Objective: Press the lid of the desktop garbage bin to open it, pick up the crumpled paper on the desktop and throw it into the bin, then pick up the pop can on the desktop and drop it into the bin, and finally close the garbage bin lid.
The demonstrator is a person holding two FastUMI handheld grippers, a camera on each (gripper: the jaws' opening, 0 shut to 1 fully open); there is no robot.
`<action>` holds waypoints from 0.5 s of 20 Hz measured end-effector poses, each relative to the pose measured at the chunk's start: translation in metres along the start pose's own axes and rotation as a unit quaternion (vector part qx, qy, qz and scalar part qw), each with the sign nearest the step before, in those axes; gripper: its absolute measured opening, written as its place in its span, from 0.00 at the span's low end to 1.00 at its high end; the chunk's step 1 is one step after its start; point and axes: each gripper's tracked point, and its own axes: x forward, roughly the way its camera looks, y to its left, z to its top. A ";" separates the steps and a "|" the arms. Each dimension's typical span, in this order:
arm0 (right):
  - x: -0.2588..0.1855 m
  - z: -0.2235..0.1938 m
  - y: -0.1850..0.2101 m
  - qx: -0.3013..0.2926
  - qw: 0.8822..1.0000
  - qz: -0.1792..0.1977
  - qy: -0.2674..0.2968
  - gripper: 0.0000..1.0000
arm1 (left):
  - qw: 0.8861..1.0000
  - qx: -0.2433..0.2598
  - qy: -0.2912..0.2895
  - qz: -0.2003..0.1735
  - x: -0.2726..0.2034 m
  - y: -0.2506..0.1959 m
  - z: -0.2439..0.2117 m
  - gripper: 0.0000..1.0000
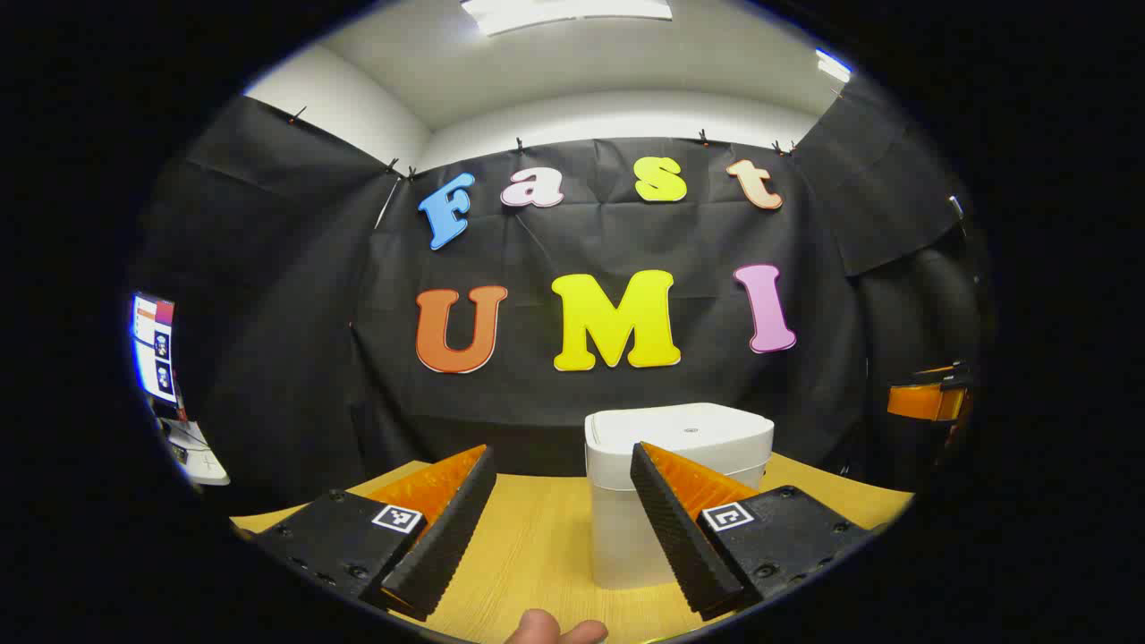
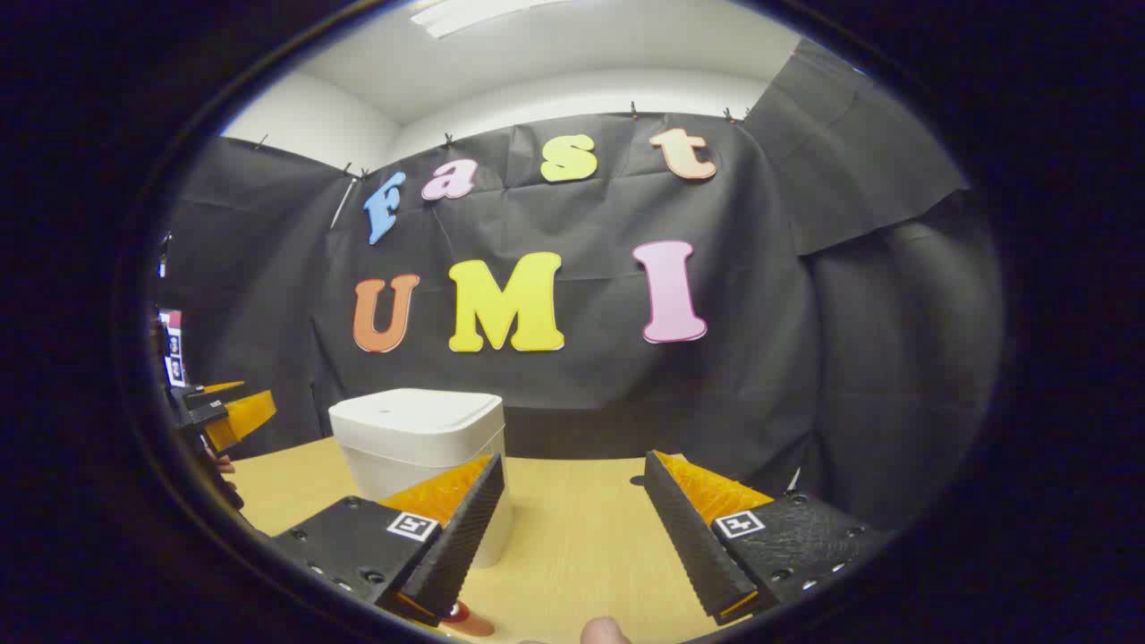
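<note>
White desktop bin [image 1: 678,487], lid down, sitting on the light wood tabletop [image 1: 537,546] near the black cloth backdrop [image 1: 572,394]. Left gripper [image 1: 564,505] spread wide, right gripper [image 2: 572,523] too, both gripping nothing. White ceiling, strip lights [image 1: 565,11] up top.

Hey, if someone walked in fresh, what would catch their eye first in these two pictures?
The white bin with its lid shut, standing on the wooden table before the black cloth wall. Next, each view's own open tongs, left and right, with nothing between them. The bin sits closer to the left tongs.
</note>
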 end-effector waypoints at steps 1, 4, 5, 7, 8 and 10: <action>0.002 -0.004 0.006 -0.005 1.000 0.006 0.004 0.96 | 1.000 -0.007 0.009 -0.005 0.002 -0.002 -0.006 0.97; 0.015 -0.012 0.019 -0.018 1.000 0.011 0.011 0.97 | 0.998 -0.025 0.043 -0.025 0.018 -0.010 -0.021 0.97; 0.021 -0.014 0.023 -0.023 1.000 0.011 0.012 0.99 | 0.998 -0.023 0.048 -0.025 0.022 -0.009 -0.022 0.98; 0.031 -0.014 0.027 -0.044 0.999 0.009 0.012 0.94 | 0.998 -0.015 0.058 -0.022 0.031 -0.003 -0.028 0.98; 0.035 -0.013 0.029 -0.053 0.998 0.010 0.010 0.95 | 0.998 -0.015 0.063 -0.021 0.032 0.000 -0.032 0.98; 0.041 -0.007 0.039 -0.046 0.999 0.023 0.004 0.95 | 0.997 -0.023 0.071 -0.009 0.030 0.007 -0.041 0.98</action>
